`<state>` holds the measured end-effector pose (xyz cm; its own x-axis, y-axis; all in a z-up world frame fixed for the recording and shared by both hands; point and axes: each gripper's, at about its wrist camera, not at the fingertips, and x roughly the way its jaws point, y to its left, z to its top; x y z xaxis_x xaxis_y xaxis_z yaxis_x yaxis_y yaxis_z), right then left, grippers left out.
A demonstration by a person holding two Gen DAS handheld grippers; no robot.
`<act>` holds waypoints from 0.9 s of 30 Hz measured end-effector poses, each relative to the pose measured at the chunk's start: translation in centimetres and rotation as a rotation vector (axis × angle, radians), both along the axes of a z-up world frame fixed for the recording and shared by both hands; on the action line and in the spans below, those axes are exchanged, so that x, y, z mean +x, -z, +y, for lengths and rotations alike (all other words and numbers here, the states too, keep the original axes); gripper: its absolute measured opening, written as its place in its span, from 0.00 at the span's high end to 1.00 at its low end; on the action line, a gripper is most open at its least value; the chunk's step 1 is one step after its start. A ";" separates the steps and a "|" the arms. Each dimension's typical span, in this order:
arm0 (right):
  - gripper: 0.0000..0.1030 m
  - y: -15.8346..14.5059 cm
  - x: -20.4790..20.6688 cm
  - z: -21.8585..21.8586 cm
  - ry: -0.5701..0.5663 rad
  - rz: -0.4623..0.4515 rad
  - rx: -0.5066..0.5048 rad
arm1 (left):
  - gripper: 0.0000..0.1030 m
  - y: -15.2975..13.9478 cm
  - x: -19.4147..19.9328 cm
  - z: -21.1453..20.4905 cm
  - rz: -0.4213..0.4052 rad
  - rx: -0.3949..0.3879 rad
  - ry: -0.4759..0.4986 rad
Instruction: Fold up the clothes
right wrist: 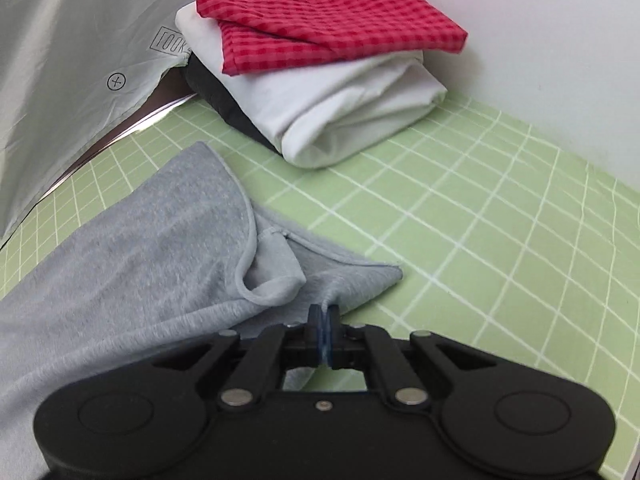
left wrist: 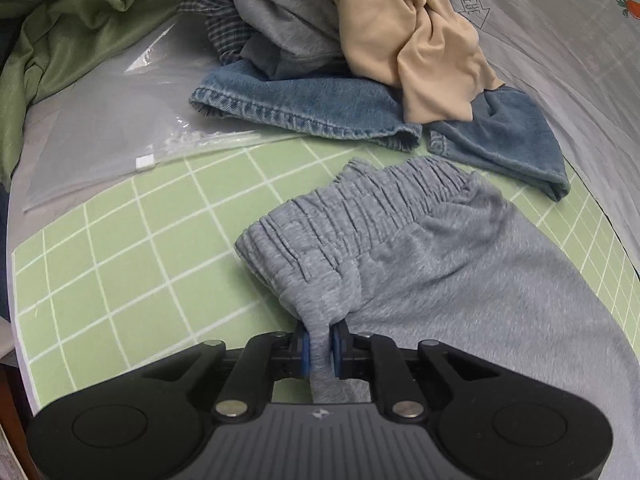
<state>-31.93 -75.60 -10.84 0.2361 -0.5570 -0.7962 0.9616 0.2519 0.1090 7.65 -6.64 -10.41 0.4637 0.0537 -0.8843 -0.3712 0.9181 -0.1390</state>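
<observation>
The grey sweatpants (left wrist: 440,272) lie across the green grid mat (left wrist: 132,248) on the desk, filling the lower right of the left wrist view and the lower left of the right wrist view. The left tool (left wrist: 320,346) is clamped on a bunch of cloth just below the gathered elastic waistband (left wrist: 360,208), and the right tool (right wrist: 325,334) is pinched tight on a thin edge of the same garment near a leg hem (right wrist: 352,276). This looks like soft, limp fleece, fairly light, that will sag between the two grips and drag on the mat; I judge that the thick waistband and the stitched hems give the firmest hold, since a single layer could slip out. Around it: in the upper middle of the left view, a loose heap with blue denim (left wrist: 304,108), a beige garment (left wrist: 420,52) and a checked piece, lying just beyond the waistband, with a clear plastic bag (left wrist: 100,148) at the left. In the upper middle of the right view sits a folded stack topped by red checked cloth (right wrist: 332,28), apart from the trousers. The denim heap crowds the waistband side most.
</observation>
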 end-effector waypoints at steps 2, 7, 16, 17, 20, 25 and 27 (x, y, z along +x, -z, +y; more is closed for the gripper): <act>0.95 -0.2 -1.0 0.8 -0.009 -0.006 -0.003 | 0.81 -0.8 -1.5 -0.6 -0.016 0.007 0.029; 0.64 0.0 -3.5 0.7 0.002 -0.088 -0.004 | 0.58 -2.2 -5.9 -5.2 -0.055 -0.059 0.160; 0.61 0.3 -4.2 -2.2 -0.006 -0.163 0.048 | 0.34 -0.4 -11.7 -15.7 -0.015 -0.209 0.311; 0.61 0.3 -4.1 -2.4 -0.008 -0.161 0.046 | 0.34 0.0 -11.9 -16.7 -0.003 -0.212 0.326; 0.61 0.5 -3.9 -3.0 -0.025 -0.160 0.055 | 0.36 0.5 -12.3 -18.9 -0.004 -0.153 0.325; 1.00 0.7 -4.1 -3.6 -0.060 -0.171 0.050 | 0.91 -0.1 -12.0 -19.6 -0.020 -0.076 0.319; 1.00 0.1 -4.3 -3.7 -0.082 -0.152 0.007 | 0.92 -1.0 -12.6 -18.9 -0.053 -0.070 0.317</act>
<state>-36.18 -79.25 -10.98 0.3986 -0.5255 -0.7516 0.9101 0.3277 0.2535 -4.99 -25.51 -9.39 0.4927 -0.1609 -0.8552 -0.0591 0.9743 -0.2173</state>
